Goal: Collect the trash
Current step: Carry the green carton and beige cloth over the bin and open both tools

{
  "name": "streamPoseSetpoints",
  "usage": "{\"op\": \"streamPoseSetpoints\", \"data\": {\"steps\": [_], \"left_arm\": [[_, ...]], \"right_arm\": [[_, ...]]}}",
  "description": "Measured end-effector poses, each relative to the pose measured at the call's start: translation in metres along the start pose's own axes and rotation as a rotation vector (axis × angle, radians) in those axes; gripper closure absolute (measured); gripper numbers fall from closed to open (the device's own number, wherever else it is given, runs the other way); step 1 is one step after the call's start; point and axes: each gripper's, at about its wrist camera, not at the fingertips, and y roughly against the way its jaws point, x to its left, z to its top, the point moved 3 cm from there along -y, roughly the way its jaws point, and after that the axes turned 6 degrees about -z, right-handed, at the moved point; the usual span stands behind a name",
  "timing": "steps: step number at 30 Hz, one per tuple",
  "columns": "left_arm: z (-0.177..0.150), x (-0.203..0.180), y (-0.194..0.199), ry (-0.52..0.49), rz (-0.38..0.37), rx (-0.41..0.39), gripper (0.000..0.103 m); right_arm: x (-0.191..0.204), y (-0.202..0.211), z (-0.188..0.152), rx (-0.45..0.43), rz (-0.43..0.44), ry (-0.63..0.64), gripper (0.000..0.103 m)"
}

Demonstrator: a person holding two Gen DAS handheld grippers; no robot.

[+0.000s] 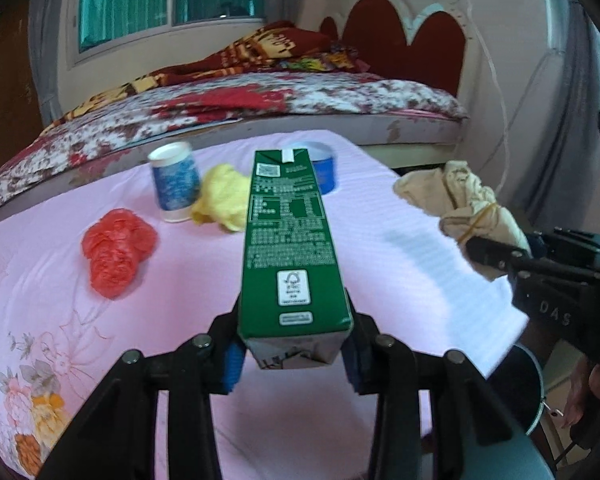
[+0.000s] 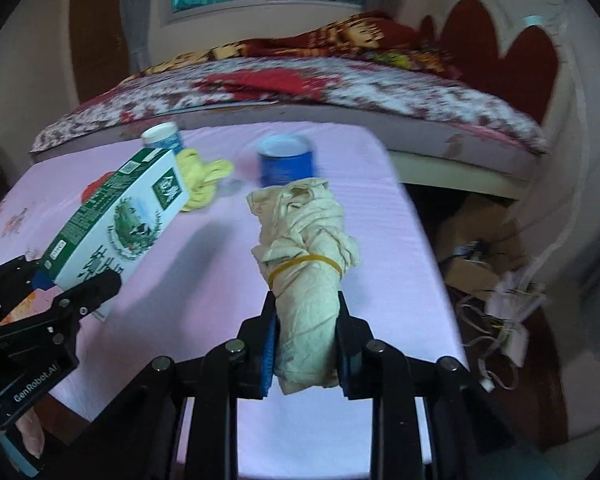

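Note:
My left gripper (image 1: pixel 294 344) is shut on a green milk carton (image 1: pixel 290 240) and holds it above the pink table; the carton also shows in the right wrist view (image 2: pixel 120 220). My right gripper (image 2: pixel 306 340) is shut on a beige cloth bundle (image 2: pixel 306 248) tied with a yellow rubber band, also held above the table; it shows at the right of the left wrist view (image 1: pixel 460 204). On the table lie a crumpled red bag (image 1: pixel 116 252), a crumpled yellow bag (image 1: pixel 222 198), a white-and-blue cup (image 1: pixel 174 182) and a blue tub (image 2: pixel 286 160).
The table has a pink cloth (image 1: pixel 380 248) with a flower print on the left. A bed (image 1: pixel 260 100) stands right behind it. Cardboard boxes and cables (image 2: pixel 488 280) lie on the floor to the right. A round grey-blue rim (image 1: pixel 536 384) shows below the table's right edge.

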Motion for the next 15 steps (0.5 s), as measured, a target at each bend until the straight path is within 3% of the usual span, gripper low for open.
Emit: {"op": "streamPoseSetpoints", "data": {"steps": [15], "left_arm": [[-0.018, -0.133, 0.008, -0.160, -0.184, 0.022, 0.063]], "right_arm": [[-0.138, 0.067, -0.096, 0.050, -0.165, -0.175, 0.077]]}}
